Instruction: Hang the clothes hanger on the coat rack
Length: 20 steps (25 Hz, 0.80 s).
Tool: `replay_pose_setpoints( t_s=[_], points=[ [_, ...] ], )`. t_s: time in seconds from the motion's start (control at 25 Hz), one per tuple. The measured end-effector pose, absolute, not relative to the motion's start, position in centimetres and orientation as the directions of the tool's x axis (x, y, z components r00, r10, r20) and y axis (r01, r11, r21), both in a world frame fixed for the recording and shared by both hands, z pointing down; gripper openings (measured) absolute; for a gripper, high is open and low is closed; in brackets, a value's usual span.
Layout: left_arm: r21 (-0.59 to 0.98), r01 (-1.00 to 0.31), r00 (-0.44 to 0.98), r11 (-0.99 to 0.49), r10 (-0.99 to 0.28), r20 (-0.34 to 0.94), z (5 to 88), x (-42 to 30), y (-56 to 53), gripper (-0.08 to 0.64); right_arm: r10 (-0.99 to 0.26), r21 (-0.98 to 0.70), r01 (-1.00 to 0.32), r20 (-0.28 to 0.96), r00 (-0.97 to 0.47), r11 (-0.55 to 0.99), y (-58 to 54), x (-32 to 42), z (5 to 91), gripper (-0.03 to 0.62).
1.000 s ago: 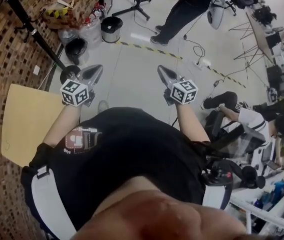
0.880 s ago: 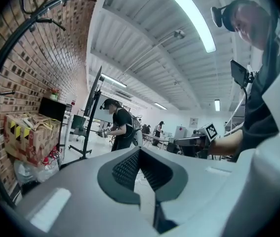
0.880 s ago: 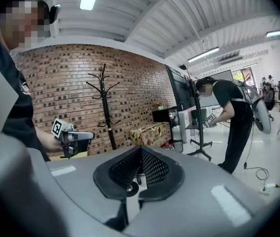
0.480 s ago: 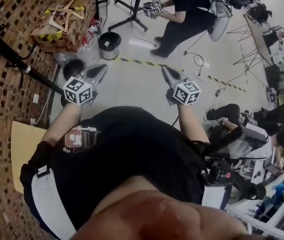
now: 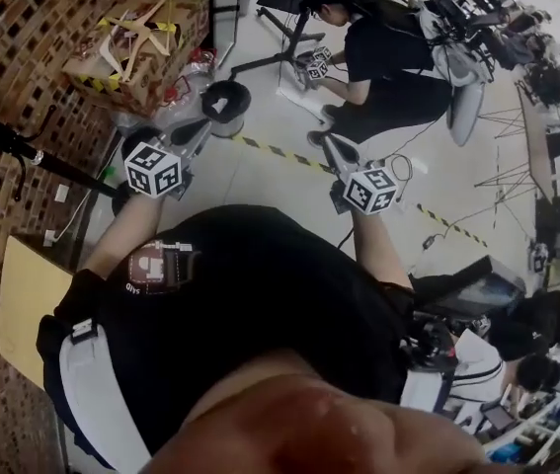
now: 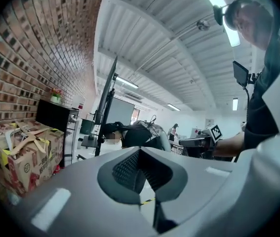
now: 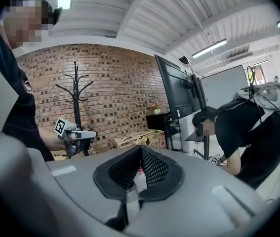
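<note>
Abreast, empty: left gripper point(image 5: 201, 127), right gripper point(image 5: 327, 142).

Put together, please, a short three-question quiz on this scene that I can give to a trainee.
1. True or false: the fingers of the right gripper stand wide apart.
2. Pick one. The cardboard box with hangers lying on top of it stands: A) beside the brick wall; B) on a desk; C) on a chair.
3. Short answer: which of the two gripper views shows the coat rack?

Key
1. False: they are shut, with nothing between them.
2. A.
3. The right gripper view.
</note>
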<state>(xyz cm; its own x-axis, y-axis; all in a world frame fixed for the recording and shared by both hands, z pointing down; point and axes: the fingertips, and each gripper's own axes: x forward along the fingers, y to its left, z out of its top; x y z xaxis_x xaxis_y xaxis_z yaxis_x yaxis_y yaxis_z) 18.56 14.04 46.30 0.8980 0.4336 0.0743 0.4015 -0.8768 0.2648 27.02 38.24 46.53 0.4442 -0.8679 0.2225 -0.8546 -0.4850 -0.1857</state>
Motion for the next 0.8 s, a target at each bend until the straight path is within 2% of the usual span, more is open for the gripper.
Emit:
replay_pose_setpoints(
  t_s=[0.28,0.52,0.8],
  points=[
    [0.265,0.250,0.956,-0.931,0.281,0.085,45.5,25.3,11.2,-0.008,-0.933,-0.168,-0.938,0.250,0.259,-0.305,31.7,38.0,45.6,0.015],
    [0.264,0.156,0.980,-0.952,0.182,0.077,46.6,27.2,2.2,-0.008,-0.952,-0.166,-0.969,0.276,0.134,-0.184,20.6,41.8,46.7,0.042],
    [0.253,0.084,0.991,-0.964,0.109,0.084,47.6,27.9,-9.3,-0.008,-0.959,-0.254,-0.963,0.283,0.016,-0.091,5.3,44.4,47.5,0.057]
  ],
)
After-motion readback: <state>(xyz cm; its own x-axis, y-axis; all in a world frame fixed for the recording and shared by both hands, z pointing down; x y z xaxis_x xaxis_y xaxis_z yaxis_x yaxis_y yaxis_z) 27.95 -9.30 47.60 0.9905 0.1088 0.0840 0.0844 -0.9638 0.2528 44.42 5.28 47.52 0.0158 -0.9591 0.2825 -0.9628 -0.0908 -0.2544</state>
